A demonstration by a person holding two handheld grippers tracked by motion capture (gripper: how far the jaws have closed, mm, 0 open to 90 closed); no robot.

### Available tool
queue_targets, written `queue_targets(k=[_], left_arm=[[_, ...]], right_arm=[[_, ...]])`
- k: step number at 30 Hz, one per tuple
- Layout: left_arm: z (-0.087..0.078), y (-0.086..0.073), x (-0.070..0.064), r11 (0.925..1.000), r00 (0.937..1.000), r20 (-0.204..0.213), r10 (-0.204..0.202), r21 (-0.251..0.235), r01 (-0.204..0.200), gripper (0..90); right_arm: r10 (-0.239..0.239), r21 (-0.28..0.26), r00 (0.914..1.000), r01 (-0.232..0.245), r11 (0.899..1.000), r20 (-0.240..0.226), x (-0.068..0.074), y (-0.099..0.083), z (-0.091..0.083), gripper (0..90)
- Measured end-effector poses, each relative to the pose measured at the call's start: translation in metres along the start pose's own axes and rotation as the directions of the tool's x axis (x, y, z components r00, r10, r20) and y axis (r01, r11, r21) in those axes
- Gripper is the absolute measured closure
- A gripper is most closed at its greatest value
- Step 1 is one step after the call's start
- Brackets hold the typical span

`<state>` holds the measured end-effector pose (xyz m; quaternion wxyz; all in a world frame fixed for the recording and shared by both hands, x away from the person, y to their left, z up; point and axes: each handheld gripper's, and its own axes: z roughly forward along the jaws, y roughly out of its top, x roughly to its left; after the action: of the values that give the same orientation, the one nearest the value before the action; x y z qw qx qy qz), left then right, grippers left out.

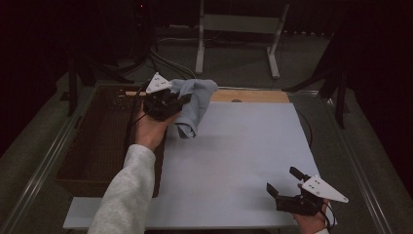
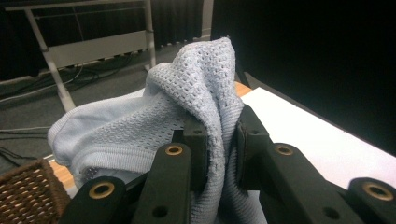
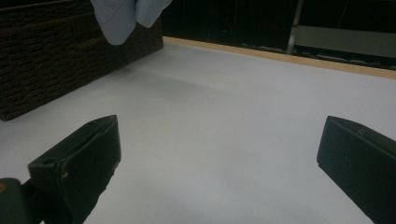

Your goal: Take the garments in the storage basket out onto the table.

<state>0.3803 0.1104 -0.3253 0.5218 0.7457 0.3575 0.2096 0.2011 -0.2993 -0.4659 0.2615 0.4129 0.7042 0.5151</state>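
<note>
Pale blue knitted cloth (image 1: 195,105) hangs bunched, clamped in the left tool (image 1: 168,105) beside the basket (image 1: 97,146); the small pinch could slip. Right tool (image 1: 287,187) rests apart.

The left hand-held gripper (image 1: 182,100) is raised at the far left on an outstretched arm in a pale sleeve (image 1: 124,195), its jaws clamped nearly together (fabric pinched between them). The right hand-held gripper (image 1: 285,183) sits low at the near right, jaws spread wide.
</note>
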Motion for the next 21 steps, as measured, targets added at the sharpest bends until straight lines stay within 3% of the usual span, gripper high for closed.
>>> queue_targets(k=[21], left_arm=[[0.011, -0.005, -0.01, 1.0, 0.9992, 0.038, -0.007, 0.004, 0.007, 78.0]], right_arm=[[0.0, 0.0, 1.0, 0.0, 1.0, -0.001, 0.0, 0.0, 0.0, 0.0]])
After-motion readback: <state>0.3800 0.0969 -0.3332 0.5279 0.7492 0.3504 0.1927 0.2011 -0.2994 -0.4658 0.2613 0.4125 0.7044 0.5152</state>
